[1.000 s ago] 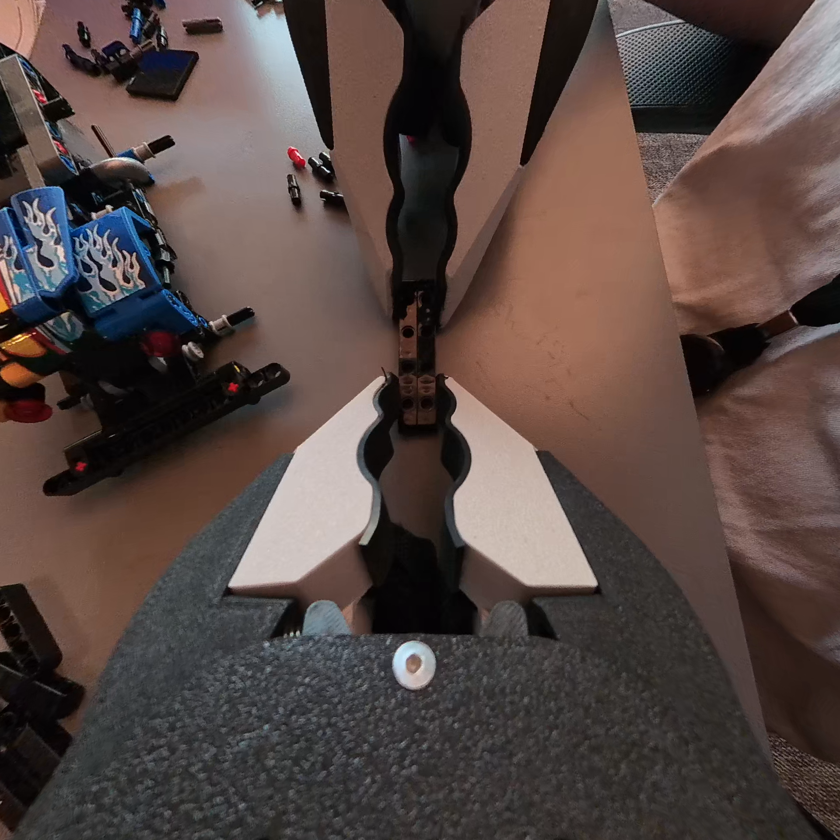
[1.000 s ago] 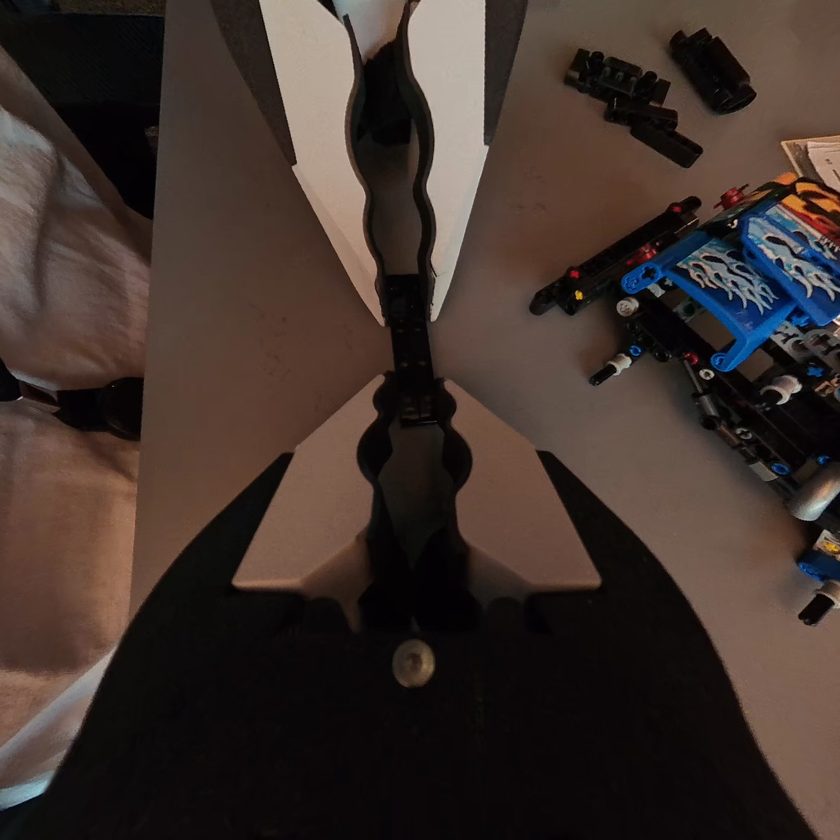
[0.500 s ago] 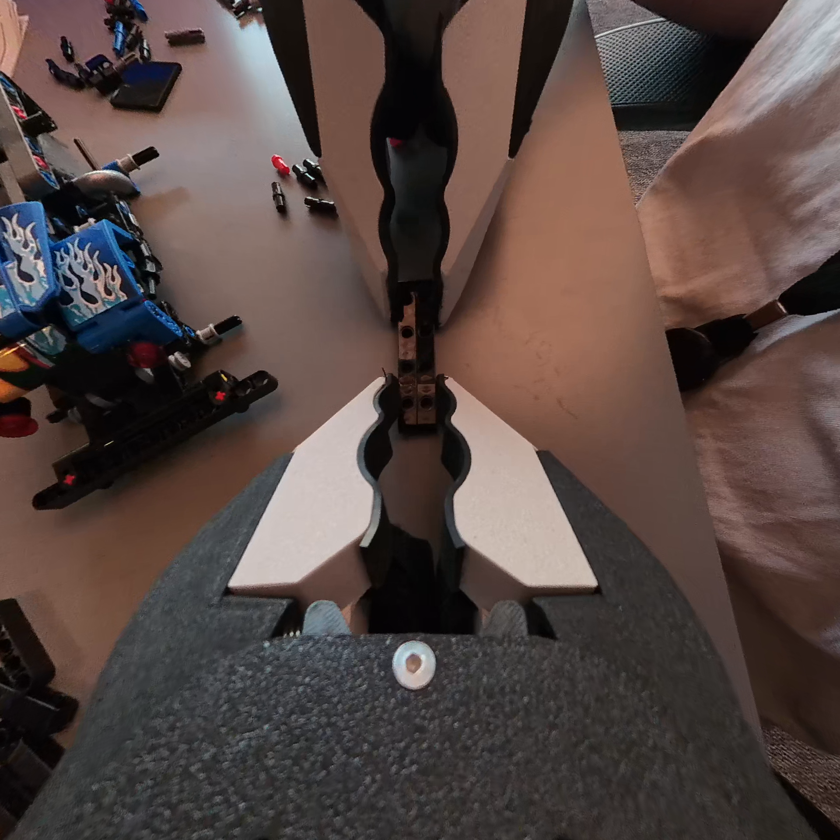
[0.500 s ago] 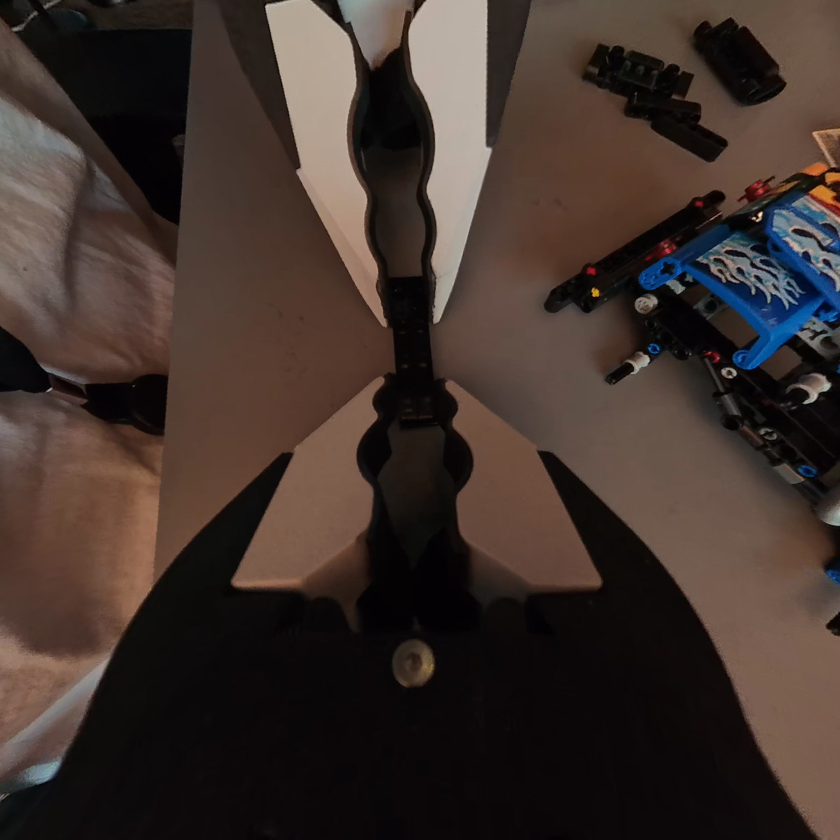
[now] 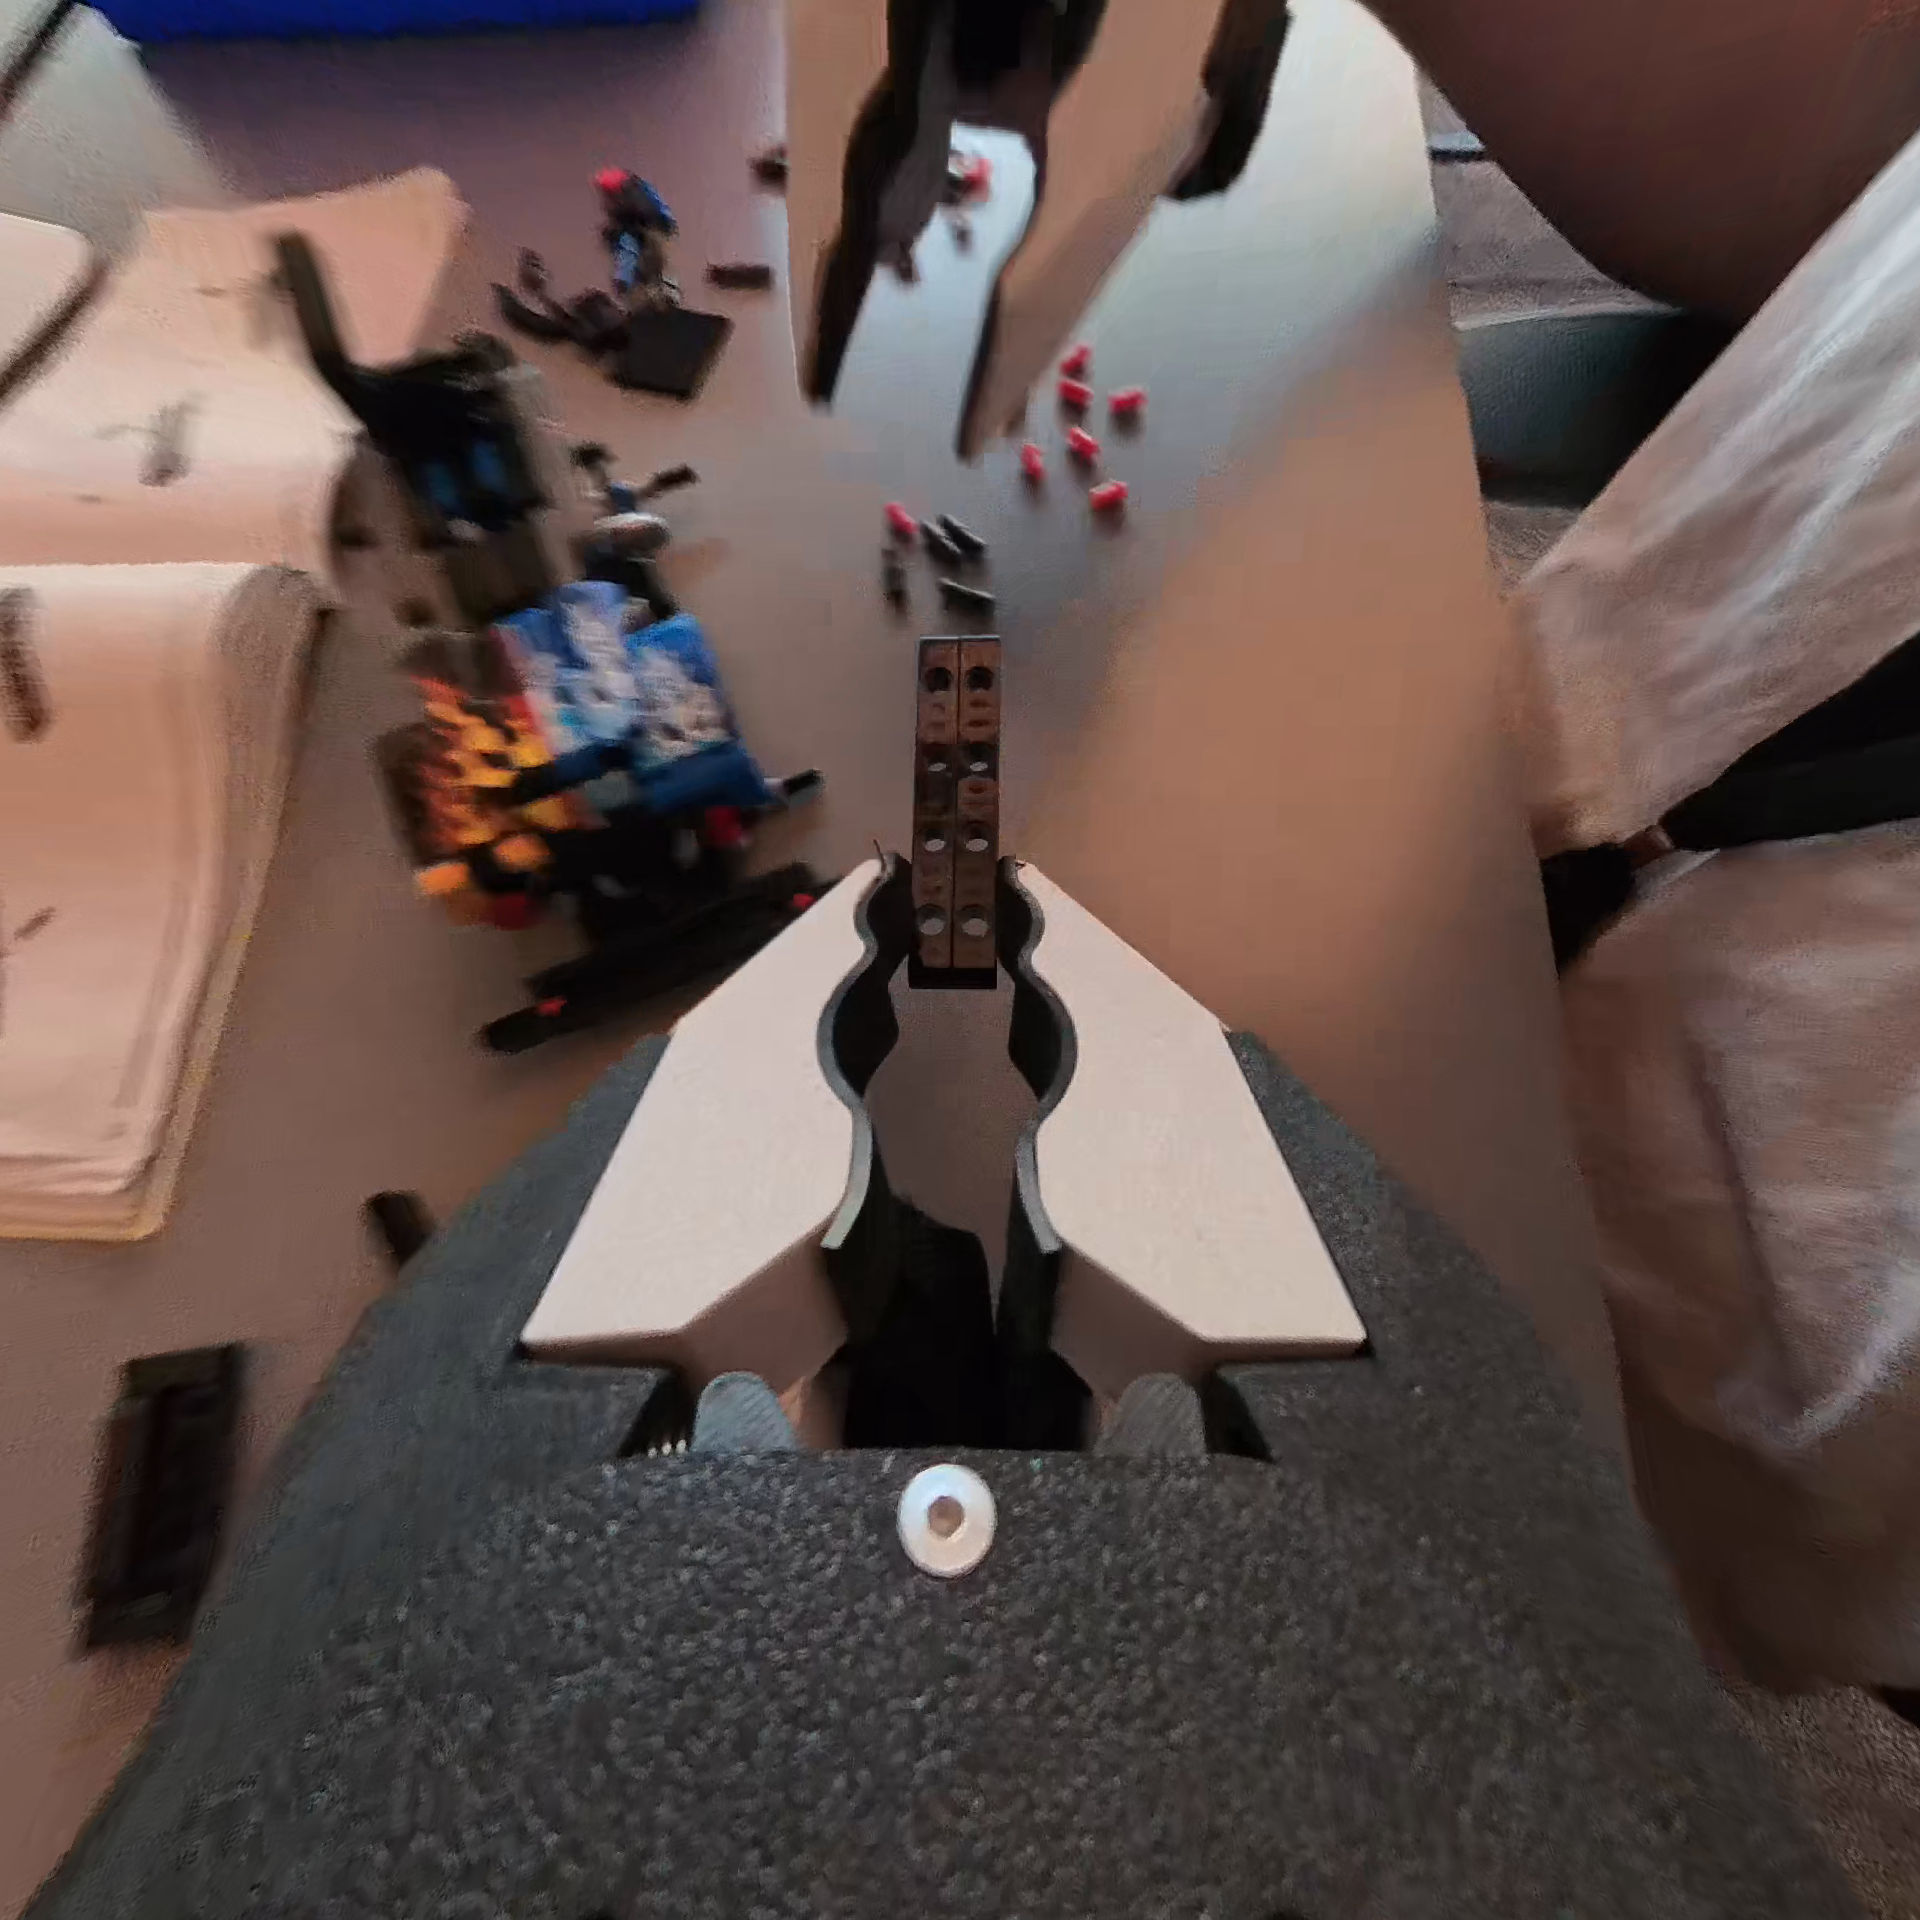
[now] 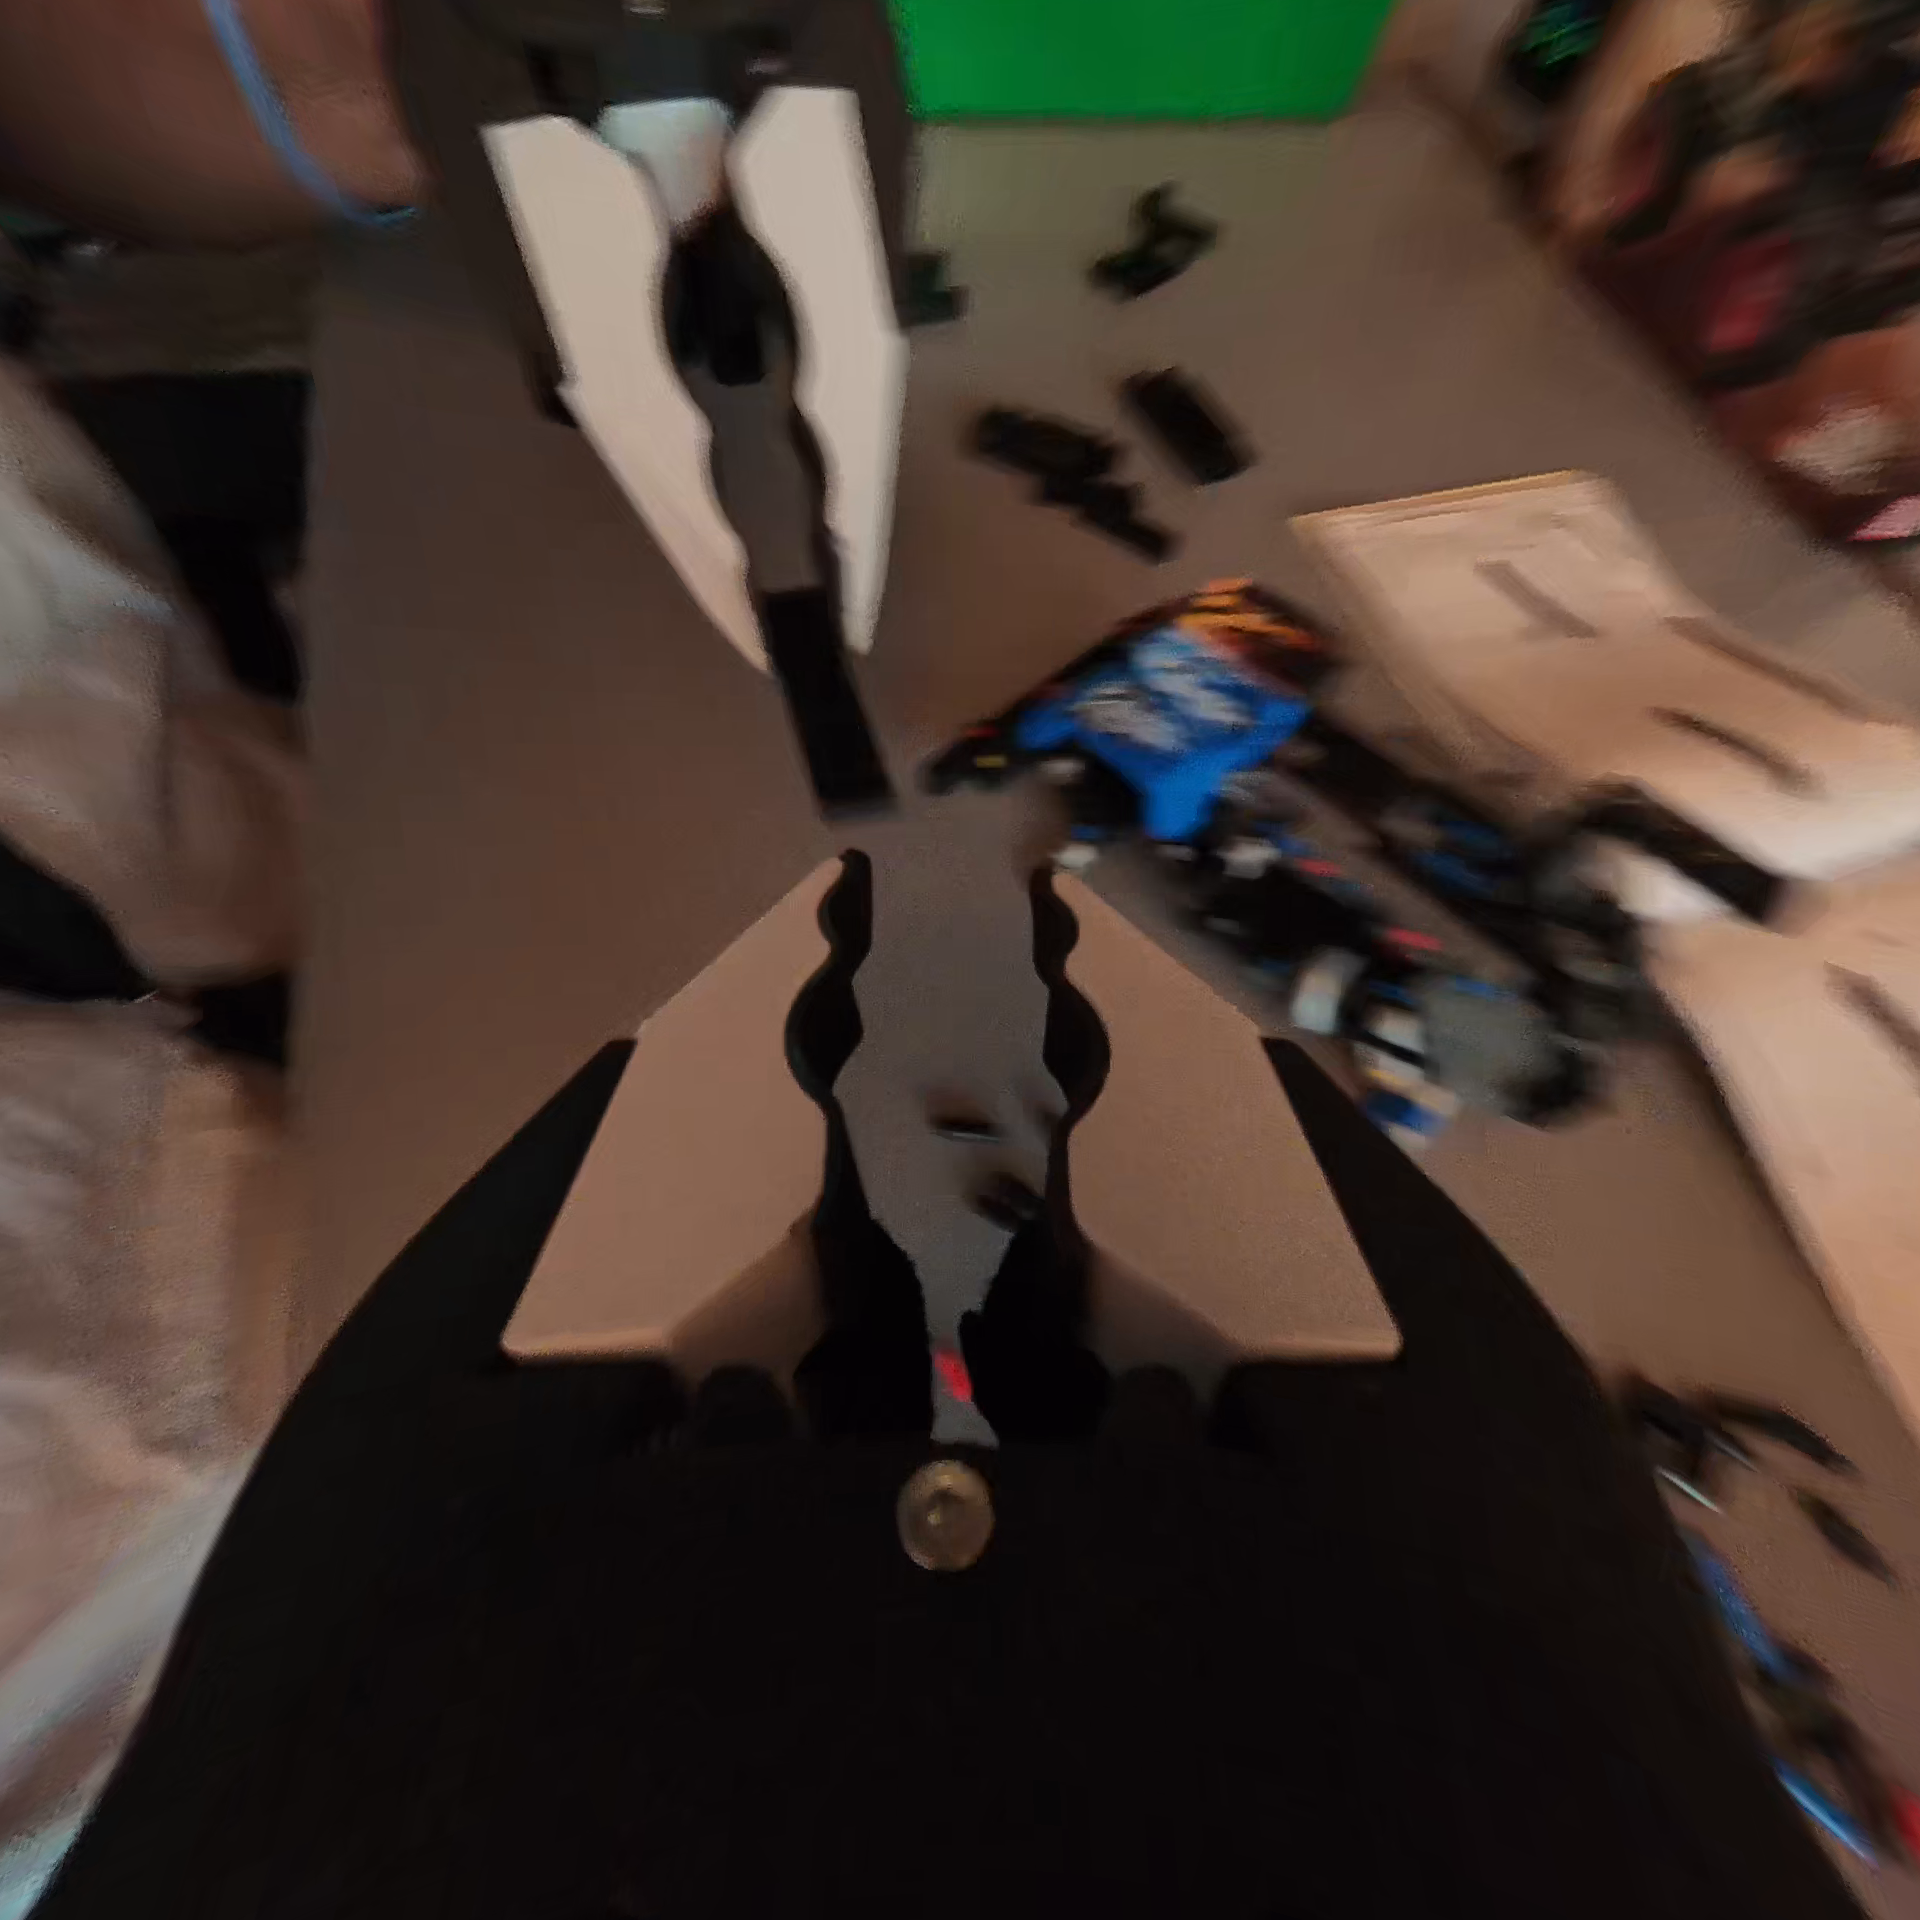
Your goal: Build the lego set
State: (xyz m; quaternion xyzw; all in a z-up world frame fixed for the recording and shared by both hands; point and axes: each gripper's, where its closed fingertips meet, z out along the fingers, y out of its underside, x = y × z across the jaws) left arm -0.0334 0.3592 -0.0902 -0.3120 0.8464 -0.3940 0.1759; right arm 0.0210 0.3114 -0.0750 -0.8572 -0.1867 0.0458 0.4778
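My left gripper [image 5: 954, 868] is shut on one end of a black double beam with pin holes [image 5: 956, 769], which sticks forward above the table. My right gripper [image 6: 945, 873] is open and empty, a short way off the beam's free end [image 6: 836, 717]. In the left wrist view the right gripper [image 5: 896, 416] hangs open beyond the beam. In the right wrist view the left gripper [image 6: 808, 644] holds the beam. The half-built blue car with flame panels [image 5: 613, 727] lies on the table to the left; it also shows in the right wrist view [image 6: 1174, 717]. Both views are blurred.
An open instruction booklet [image 5: 114, 831] lies at the left edge, also seen in the right wrist view [image 6: 1558, 623]. Loose red pins [image 5: 1081, 436] and black pins [image 5: 951, 540] lie ahead. Black beams [image 6: 1081, 468] lie farther off. The table edge and a person's lap [image 5: 1714, 935] are at the right. Spacing between my two grippers at the tips: around 8 cm.
My right gripper has opened, let go of the beam and drawn back from it. My left gripper still holds the beam. Both grippers have risen, showing more of the table.
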